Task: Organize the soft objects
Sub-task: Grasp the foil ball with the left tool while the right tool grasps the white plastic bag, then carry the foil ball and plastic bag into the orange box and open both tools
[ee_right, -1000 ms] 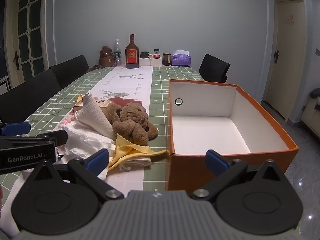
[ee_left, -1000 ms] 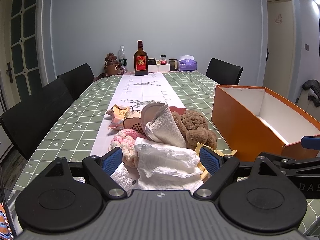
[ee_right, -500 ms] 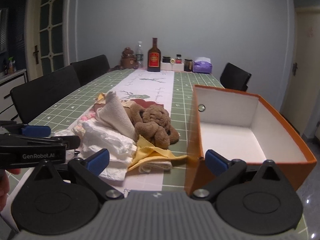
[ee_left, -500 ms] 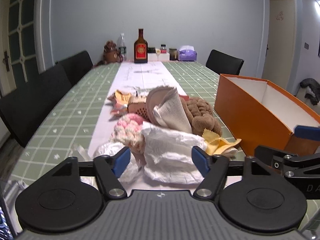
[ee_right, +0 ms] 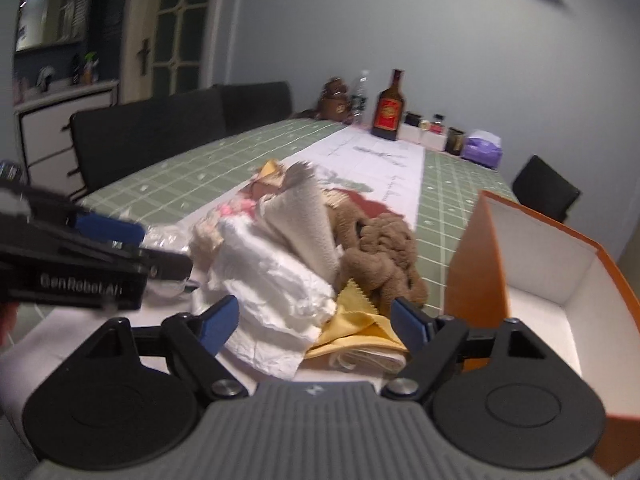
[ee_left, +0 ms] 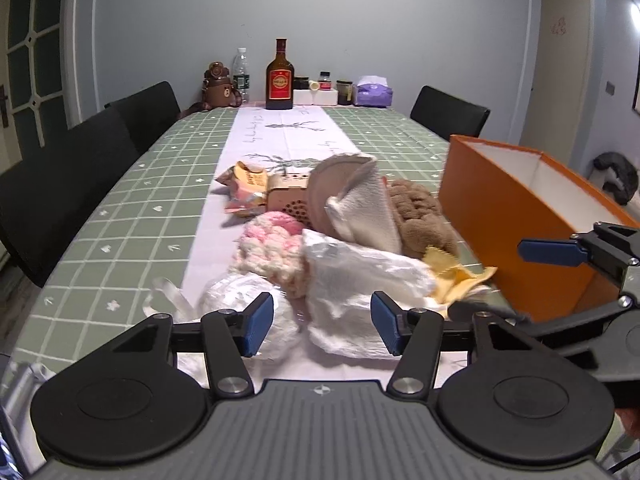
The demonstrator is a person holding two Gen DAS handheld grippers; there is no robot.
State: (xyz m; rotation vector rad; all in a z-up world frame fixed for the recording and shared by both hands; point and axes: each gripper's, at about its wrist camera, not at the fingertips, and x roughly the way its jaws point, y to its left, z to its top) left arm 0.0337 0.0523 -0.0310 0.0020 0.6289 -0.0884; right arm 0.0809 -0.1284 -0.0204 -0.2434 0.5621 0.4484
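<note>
Both grippers' fingers spread wide, empty: left gripper (ee_left: 322, 322) straight before the white crumpled cloth (ee_left: 360, 280), right gripper (ee_right: 316, 322) beside the orange box (ee_right: 560, 280)

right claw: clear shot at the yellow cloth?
Probably yes. The right claw is open, the yellow cloth lies just ahead between its fingers, and only the white plastic bag overlaps its left edge.

The right wrist view is motion-blurred throughout; the bottle (ee_right: 387, 106) label at 12 o'clock cannot be read. The orange box (ee_right: 476, 264) runs off the frame at 3 o'clock. The brown plush (ee_left: 420, 216) is half hidden behind the cream towel (ee_left: 360, 208).
</note>
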